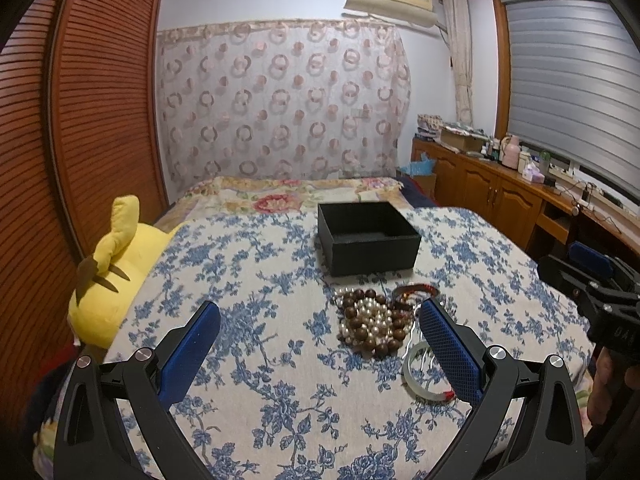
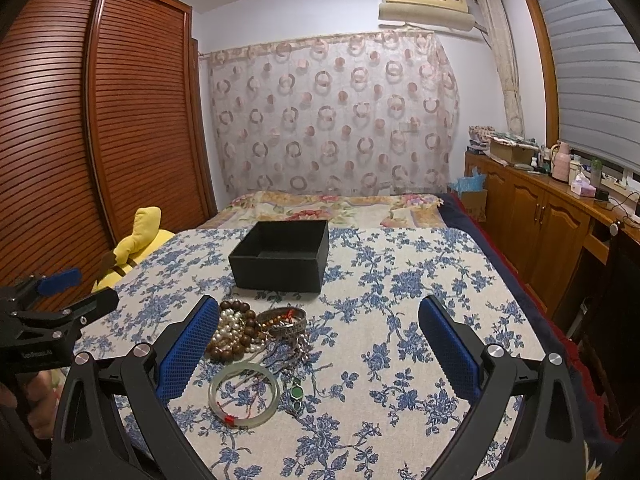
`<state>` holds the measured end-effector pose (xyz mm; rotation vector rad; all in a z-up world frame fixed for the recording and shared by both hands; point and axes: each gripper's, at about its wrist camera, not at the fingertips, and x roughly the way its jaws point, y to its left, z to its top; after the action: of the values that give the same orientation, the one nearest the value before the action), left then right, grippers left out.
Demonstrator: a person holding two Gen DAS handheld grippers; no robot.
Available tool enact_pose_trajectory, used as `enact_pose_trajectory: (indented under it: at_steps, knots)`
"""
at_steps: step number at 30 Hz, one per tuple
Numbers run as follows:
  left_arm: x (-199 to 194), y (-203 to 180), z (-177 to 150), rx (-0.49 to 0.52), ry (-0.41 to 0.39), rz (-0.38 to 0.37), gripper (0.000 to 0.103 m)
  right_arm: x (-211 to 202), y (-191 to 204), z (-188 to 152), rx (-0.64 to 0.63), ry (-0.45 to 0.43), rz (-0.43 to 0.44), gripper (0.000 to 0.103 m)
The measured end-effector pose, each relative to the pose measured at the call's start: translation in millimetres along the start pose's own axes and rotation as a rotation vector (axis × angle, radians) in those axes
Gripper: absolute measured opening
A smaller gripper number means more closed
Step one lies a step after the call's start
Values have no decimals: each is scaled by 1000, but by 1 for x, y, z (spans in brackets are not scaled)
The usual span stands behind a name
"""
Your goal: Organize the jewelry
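Right gripper [image 2: 320,344] spread wide, jewelry pile [image 2: 256,332], black box [image 2: 280,268] behind

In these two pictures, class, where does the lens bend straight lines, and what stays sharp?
Left wrist view: wardrobe slats bow outward, corners go black, pearl and wood beads are sharp. Right wrist view: window frame curves, jade bangle is crisp, and the light is dim and even.
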<state>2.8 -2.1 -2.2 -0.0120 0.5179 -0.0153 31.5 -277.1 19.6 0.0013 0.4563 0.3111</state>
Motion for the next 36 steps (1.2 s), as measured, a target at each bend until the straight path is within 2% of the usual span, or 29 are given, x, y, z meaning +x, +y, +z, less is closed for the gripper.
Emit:
enact_pose_trajectory:
  at_steps: [14, 16, 19, 21, 31, 34, 36]
  knots:
    - [40, -10, -27, 37, 126, -84, 97, 15, -20, -15, -15, 64, 0, 101]
    - [44, -14, -30, 49, 143, -103, 97, 17, -24, -18, -20, 79, 7, 96]
    - [51, -22, -34, 62, 176, -154, 97, 20, -29, -24, -37, 102, 11, 86]
    - [57, -28, -37, 68, 199, -190, 97, 21, -34, -27, -42, 112, 9, 82]
    - [81, -61, -48, 129, 311, -372, 96, 24, -57, -37, -36, 150, -7, 82]
    - [90, -70, -50, 155, 342, -397, 90, 26, -61, -38, -28, 153, -14, 82]
    - [97, -74, -52, 170, 371, -382, 84, 29, -62, -38, -28, 159, -8, 82]
